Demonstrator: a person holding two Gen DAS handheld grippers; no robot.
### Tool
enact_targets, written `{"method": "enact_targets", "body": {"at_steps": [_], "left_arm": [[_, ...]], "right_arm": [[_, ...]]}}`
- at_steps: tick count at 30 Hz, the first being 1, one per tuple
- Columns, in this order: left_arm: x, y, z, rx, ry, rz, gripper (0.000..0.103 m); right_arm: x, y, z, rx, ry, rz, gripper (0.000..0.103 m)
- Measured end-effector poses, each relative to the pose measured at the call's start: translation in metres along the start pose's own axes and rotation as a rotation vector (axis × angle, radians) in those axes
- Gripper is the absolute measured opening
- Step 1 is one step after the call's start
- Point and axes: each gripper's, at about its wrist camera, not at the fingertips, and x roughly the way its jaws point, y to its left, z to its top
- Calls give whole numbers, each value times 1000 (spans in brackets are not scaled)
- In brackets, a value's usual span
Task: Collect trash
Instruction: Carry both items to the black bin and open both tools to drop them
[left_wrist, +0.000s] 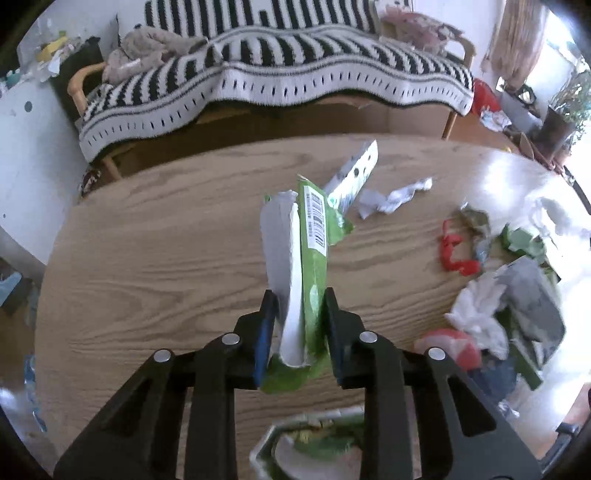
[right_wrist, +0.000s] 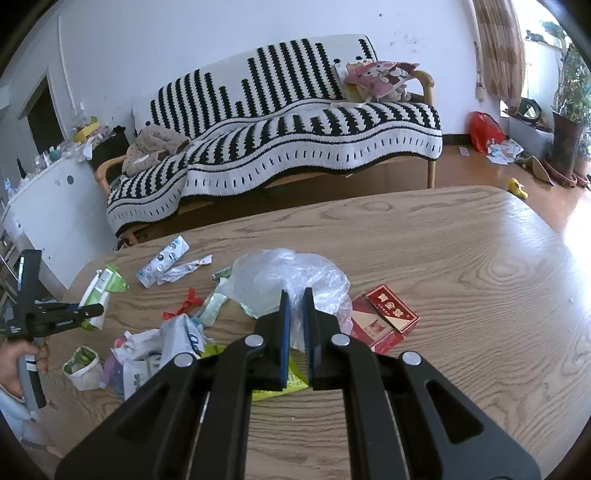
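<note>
1. Here the green wrapper (left_wrist: 314, 258) sits clamped between the jaws of the left gripper (left_wrist: 300, 317) above the wooden table (left_wrist: 166, 258).
2. The right gripper (right_wrist: 296, 314) is closed on a clear plastic bag (right_wrist: 280, 277).
3. Scraps lie nearby: a red ribbon (left_wrist: 456, 251), a red box (right_wrist: 388, 317).

You have a green and white wrapper (left_wrist: 310, 236) with a black barcode; a red ribbon (left_wrist: 456, 254); a red cigarette box (right_wrist: 388, 319) with gold letters; a clear plastic bag (right_wrist: 288, 280); a black-and-white striped sofa cover (right_wrist: 295, 147); a wood-grain table (right_wrist: 461, 277).
</note>
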Motion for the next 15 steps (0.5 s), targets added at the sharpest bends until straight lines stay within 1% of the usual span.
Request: {"method": "enact_targets", "body": {"at_steps": [3,5,7,10,11,12,13,14,15], "left_arm": [[-25,-1,2,-7,-38,-16,25],[-48,-8,3,-8,-74,-48,25],[-70,-18,2,4,-108,-76,25],[-111,-47,-6,37,-167,-140,25],[-128,-65,-12,63,-194,-168,25],[-136,-77,-16,77,-203,-187,25],[-145,-92,-23,95,-209,-217,25],[-155,-115,-34,125,-210,-262,25],[-161,-133,-43,150,-208,-295,25]], "right_arm": [[-13,3,1,5,-13,8,7],[-31,4,2,10,-38,14,7],[-57,4,4,11,-76,13,7],[-104,-2,2,17,-132,1,7],[-122,-6,0,22,-152,-10,7],[-137,-10,-3,25,-166,-20,7],[-161,-16,-11,30,-188,-42,7],[-177,-21,-17,36,-200,-58,7],[-203,-30,-29,50,-214,-81,7]]}}
